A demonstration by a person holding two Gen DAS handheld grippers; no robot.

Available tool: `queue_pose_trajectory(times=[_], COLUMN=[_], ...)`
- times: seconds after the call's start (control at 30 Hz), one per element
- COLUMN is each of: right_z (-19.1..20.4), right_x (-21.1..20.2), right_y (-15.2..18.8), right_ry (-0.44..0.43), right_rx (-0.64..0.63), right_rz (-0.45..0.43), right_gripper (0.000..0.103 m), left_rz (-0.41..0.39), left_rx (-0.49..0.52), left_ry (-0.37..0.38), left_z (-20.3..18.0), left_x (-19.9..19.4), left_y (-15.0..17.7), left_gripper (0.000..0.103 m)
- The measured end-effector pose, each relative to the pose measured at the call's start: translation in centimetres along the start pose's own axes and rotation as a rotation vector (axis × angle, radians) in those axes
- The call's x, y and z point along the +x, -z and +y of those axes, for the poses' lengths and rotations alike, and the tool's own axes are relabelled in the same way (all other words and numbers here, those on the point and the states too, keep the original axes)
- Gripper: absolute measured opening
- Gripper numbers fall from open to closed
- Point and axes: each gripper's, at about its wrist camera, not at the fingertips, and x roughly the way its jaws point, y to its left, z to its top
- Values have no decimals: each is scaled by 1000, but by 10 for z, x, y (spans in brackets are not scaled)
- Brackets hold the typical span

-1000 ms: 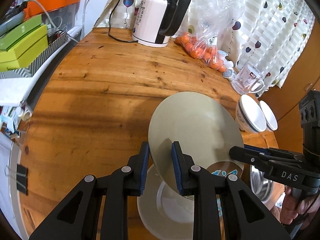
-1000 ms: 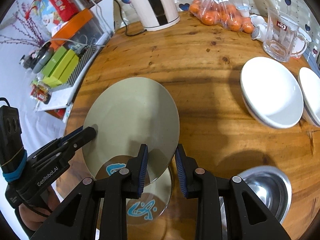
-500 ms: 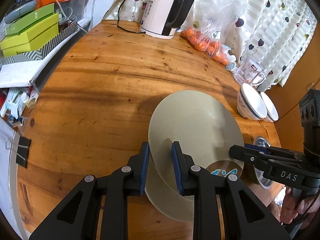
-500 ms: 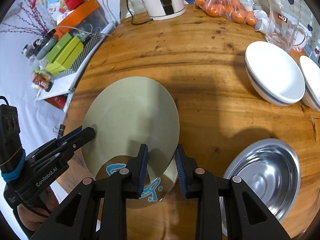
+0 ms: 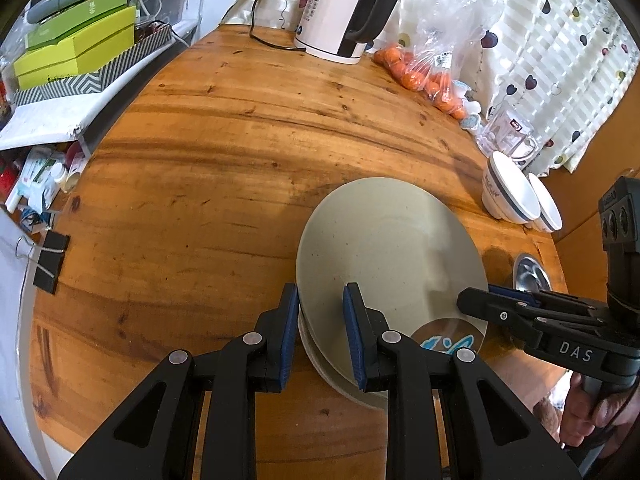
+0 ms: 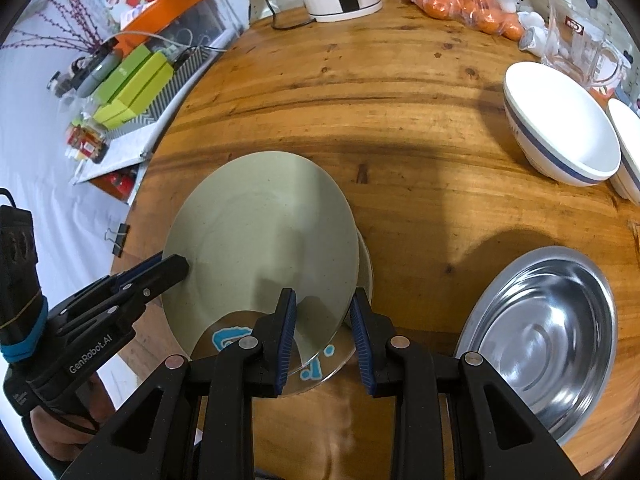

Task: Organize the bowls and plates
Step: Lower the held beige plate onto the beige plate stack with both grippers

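A beige speckled plate (image 5: 384,248) (image 6: 256,232) is held by both grippers just over the wooden table. My left gripper (image 5: 320,328) is shut on its near-left rim. My right gripper (image 6: 322,328) is shut on its opposite rim. Another beige plate (image 5: 340,380) lies right under it, mostly hidden. A clear glass plate with a blue print (image 6: 312,364) (image 5: 448,340) sits under the held plate's edge. Two white bowls with a blue band (image 6: 560,136) (image 5: 508,192) stand at the right. A steel bowl (image 6: 540,332) (image 5: 528,276) sits beside my right gripper.
A white and black kettle (image 5: 344,8), a bag of oranges (image 5: 428,72) and a glass mug (image 5: 508,140) stand along the far edge. Green boxes (image 5: 72,48) sit on a shelf left of the table. A binder clip (image 5: 50,260) grips the left table edge.
Both grippers have lowered the beige plate onto the plate beneath, which now shows only as a thin rim. The cameras sit farther back, so more of the table shows.
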Motion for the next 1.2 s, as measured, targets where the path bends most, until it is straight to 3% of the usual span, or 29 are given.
queue_pose_trajectory(times=[1.2], right_z=[4], right_x=[-4], right_y=[11], right_ry=[57], right_rx=[-88], right_rz=[-23], right_gripper=[29], left_rz=[4], left_rx=[-2], left_ry=[-26], left_z=[-6], left_x=[0], left_y=[15], left_gripper=[24])
